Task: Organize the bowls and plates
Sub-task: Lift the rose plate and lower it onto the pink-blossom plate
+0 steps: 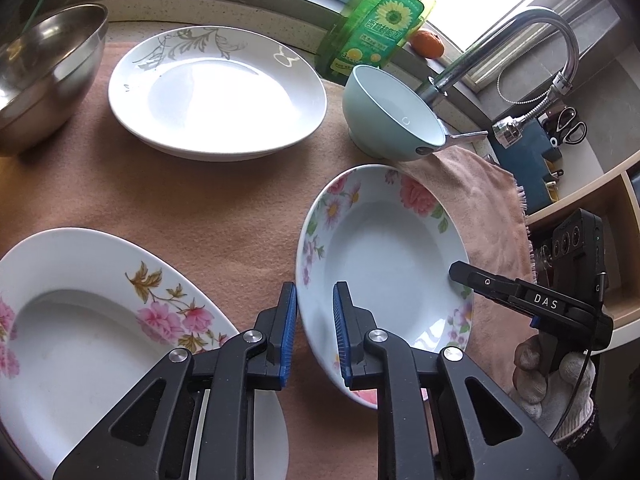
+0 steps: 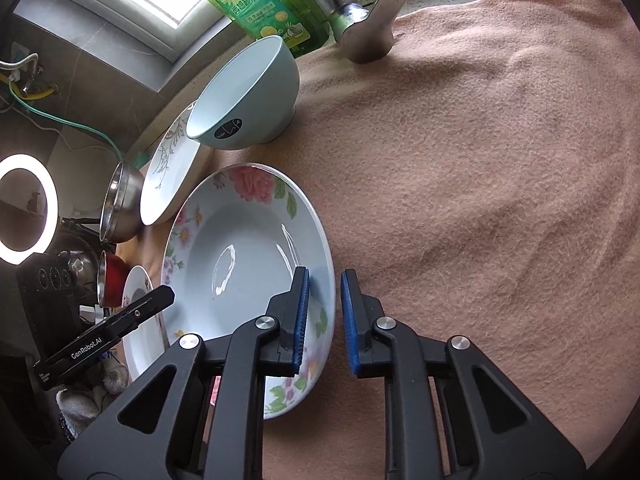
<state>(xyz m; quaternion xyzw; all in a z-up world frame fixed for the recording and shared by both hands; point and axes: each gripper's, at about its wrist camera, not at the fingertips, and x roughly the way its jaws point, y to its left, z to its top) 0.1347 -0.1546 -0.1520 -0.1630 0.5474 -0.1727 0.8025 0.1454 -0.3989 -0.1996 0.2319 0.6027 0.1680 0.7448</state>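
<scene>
On fuzzy cloth [image 2: 480,160], glossy floral plate [image 2: 240,256]

Wide open stretch of peach cloth [image 2: 500,160] on the bench's right side, nothing standing on it. Along the back edge it's crowded: green soap bottle [image 1: 376,20], tap [image 1: 520,40] arching over, pale green bowl [image 1: 394,116] just before them. Left side is packed too, with the steel bowl [image 1: 44,80] at the back corner, the grey-leaf plate [image 1: 216,92] and the pink-flower plate [image 1: 100,320]. A bare lane of cloth runs between those plates.
</scene>
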